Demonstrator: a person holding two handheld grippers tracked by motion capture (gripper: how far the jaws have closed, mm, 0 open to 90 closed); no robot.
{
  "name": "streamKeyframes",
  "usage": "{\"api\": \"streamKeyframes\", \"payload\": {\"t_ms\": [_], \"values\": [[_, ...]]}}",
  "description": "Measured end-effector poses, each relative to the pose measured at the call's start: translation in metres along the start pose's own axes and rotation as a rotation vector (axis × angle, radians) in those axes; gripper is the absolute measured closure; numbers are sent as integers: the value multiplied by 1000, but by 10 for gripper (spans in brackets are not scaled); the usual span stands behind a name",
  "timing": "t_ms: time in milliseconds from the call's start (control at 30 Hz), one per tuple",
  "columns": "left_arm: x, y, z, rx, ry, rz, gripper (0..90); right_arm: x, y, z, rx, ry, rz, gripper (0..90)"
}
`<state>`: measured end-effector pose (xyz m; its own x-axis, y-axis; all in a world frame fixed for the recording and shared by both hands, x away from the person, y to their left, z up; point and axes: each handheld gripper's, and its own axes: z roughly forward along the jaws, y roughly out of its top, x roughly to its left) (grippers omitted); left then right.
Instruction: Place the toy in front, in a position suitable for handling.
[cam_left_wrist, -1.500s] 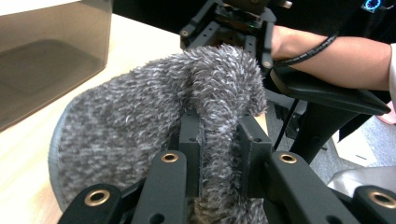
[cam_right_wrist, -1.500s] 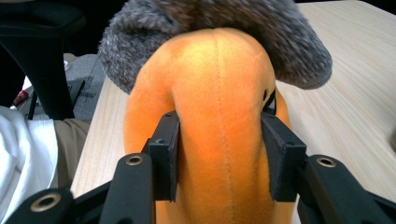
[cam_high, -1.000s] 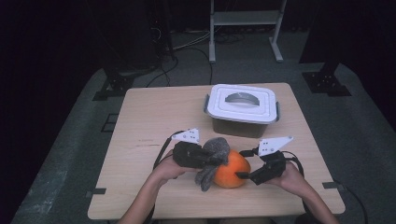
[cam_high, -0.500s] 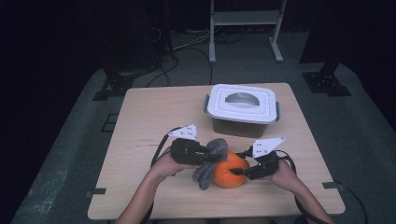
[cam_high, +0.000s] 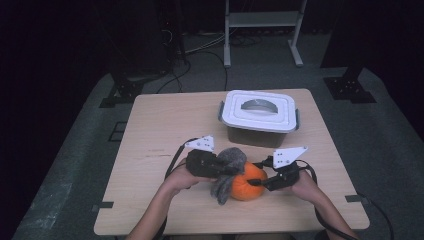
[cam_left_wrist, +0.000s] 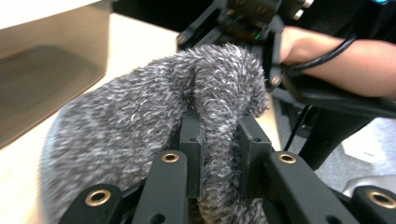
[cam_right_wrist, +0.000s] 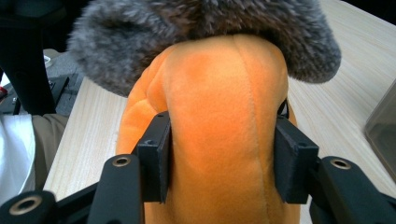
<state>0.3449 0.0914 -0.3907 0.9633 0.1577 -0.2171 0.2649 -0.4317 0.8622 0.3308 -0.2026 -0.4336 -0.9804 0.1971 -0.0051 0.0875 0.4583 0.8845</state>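
I am holding a soft orange pumpkin toy (cam_high: 248, 181) near the front edge of the table (cam_high: 160, 125), with a grey fuzzy cloth (cam_high: 227, 167) draped over its top and down its left side. My left gripper (cam_left_wrist: 219, 140) is clenched on a pinched fold of that cloth, the fur squeezed tight between its jaws. My right gripper (cam_right_wrist: 222, 163) has just been closing, and its pads are now pressing into both flanks of the pumpkin, so I am grasping the toy itself from the right.

The step in hand looks to me like separating the two, cloth off pumpkin. To do it well, I am keeping the right grip firm and low so the toy is staying planted on the wood, and I am planning to draw the left hand up and away rather than straight sideways, since a sideways tug could drag the plush along. I am watching that the pinch is not slipping off the fur. The lidded white box (cam_high: 260, 116) behind is well apart, so I am keeping clear of it.
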Motion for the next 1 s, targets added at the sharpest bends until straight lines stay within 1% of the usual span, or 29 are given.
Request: {"api": "streamKeyframes", "payload": {"t_ms": [67, 100, 133, 200, 267, 333, 433, 467, 500, 533, 567, 600, 633, 667, 700, 767, 833, 867, 933, 967, 1000], "values": [[2, -5, -8, 22, 32, -8, 752, 0, -1, -1, -2, 1, -2, 463], [3, -8, -11, 29, 52, -20, 753, -1, -2, -1, -8, 2, -2, 463], [4, -10, -13, 31, 58, -28, 752, -1, -2, -1, -12, 4, -1, 463], [5, -13, -15, 22, 56, -41, 753, -1, -2, -1, -16, 6, -6, 464], [4, -11, -15, 5, 42, -40, 753, -1, -1, 1, -15, 7, -10, 463], [2, -5, -13, -27, 21, -29, 753, -1, 1, 3, -10, 4, -16, 464], [-3, 11, -4, -20, 2, 12, 753, 2, 4, 6, -1, -1, -35, 465], [-4, 14, -1, -20, -8, 18, 753, 2, 5, 7, 1, -3, -33, 465], [-6, 19, 4, -13, -14, 36, 753, 2, 5, 7, 1, -5, -36, 465], [-8, 22, 9, -6, -18, 40, 752, 3, 5, 6, -1, -7, -37, 465], [-9, 24, 16, 14, -16, 48, 752, 3, 4, 6, -2, -9, -32, 463], [-9, 23, 20, 18, -11, 42, 752, 2, 3, 4, -4, -10, -18, 453], [-7, 22, 23, 9, -14, 28, 753, 1, 2, 3, -5, -9, 7, 427], [-5, 21, 24, 8, -16, 26, 753, 0, 2, 0, 0, -12, 29, 395], [-5, 20, 25, 7, -17, 23, 756, 0, 5, -4, 12, -19, 49, 337], [-4, 19, 24, 12, -19, 23, 757, 3, 14, -14, 44, -25, 67, 291], [-5, 19, 22, 23, -13, 29, 757, 7, 20, -20, 57, -42, 48, 298], [-5, 19, 22, 27, -16, 31, 757, 8, 20, -21, 46, -46, 42, 299], [-6, 22, 23, 25, -21, 29, 757, 8, 20, -15, 36, -48, 50, 291], [-7, 24, 23, 25, -23, 35, 757, 7, 20, -10, 48, -49, 50, 306], [-8, 26, 22, 31, -15, 40, 756, 6, 18, -5, 49, -43, 57, 349]]}}
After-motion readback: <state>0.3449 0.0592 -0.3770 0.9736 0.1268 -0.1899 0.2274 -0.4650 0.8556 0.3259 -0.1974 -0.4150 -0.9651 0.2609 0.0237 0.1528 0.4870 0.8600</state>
